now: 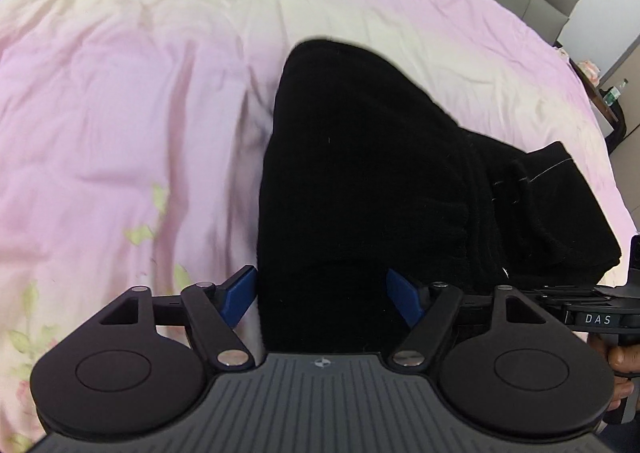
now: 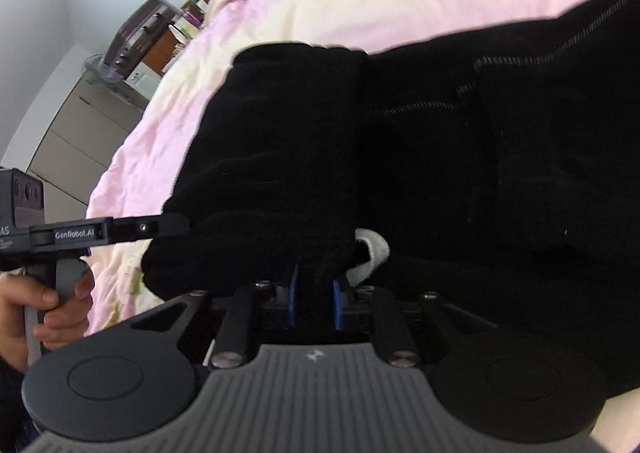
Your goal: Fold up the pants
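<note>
Right now my right claw (image 2: 315, 303) is clenched on a bunched edge of the black pants (image 2: 400, 141), blue pads pinching the cloth so I can carry that end over. My left claw (image 1: 322, 299) stands released, fingers spread either side of the fabric, ready to pin or take the fold. The pants lie partly doubled on the pink bed cover (image 1: 140, 113).

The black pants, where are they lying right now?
The black pants lie bunched on the pink bedspread, right of centre in the left wrist view.
</note>
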A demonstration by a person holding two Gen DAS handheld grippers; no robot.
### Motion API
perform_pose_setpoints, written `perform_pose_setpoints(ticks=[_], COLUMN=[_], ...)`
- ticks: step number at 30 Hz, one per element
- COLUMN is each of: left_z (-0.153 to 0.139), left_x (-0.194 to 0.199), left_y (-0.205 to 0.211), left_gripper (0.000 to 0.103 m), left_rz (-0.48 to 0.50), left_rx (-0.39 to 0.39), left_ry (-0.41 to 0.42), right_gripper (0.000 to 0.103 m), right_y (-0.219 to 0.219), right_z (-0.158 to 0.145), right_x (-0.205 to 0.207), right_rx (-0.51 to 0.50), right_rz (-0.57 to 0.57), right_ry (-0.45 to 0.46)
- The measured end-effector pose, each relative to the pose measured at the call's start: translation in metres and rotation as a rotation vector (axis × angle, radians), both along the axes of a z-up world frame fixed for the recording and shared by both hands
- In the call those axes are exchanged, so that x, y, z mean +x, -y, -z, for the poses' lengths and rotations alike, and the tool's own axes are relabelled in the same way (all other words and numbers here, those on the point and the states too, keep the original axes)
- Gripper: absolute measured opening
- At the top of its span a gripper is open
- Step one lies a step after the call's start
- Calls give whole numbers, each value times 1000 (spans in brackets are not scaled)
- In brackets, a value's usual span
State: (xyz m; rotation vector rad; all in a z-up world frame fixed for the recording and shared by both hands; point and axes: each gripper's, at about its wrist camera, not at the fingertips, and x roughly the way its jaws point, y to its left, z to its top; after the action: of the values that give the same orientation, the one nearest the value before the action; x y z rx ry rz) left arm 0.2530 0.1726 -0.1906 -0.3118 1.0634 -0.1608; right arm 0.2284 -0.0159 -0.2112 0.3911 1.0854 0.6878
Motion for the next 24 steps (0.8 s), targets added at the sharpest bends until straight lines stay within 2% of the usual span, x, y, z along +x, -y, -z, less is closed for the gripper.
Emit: perform_pose_setpoints(ticks=[3, 6, 8, 12, 15, 18, 24], left_z=[6, -5, -9, 1, 8, 3, 1], left_x=[-1, -5, -7, -5, -6, -8, -8], left_y=[0, -9, -11, -1, 7, 7, 0], left_gripper=[91, 90, 90, 91, 87, 81, 80], left_rz=[-15, -36, -38, 2, 28, 30, 18], left_rx=[-27, -97, -118, -54, 4, -3, -36], left_ry=[-6, -2, 11, -15, -10, 0, -12], right_gripper=[11, 11, 11, 12, 15, 22, 37], right_y=[-5, -7, -7, -7, -11, 0, 63], right_z=[-16, -40, -48, -28, -22, -44, -96], right_x=[-4, -20, -24, -20, -18, -21, -39], right_rx=[-55, -125, -147, -158, -160, -141, -143], right_rz=[-20, -29, -31, -26, -31, -25, 77], right_ry=[55, 181, 219, 158, 160, 191, 372])
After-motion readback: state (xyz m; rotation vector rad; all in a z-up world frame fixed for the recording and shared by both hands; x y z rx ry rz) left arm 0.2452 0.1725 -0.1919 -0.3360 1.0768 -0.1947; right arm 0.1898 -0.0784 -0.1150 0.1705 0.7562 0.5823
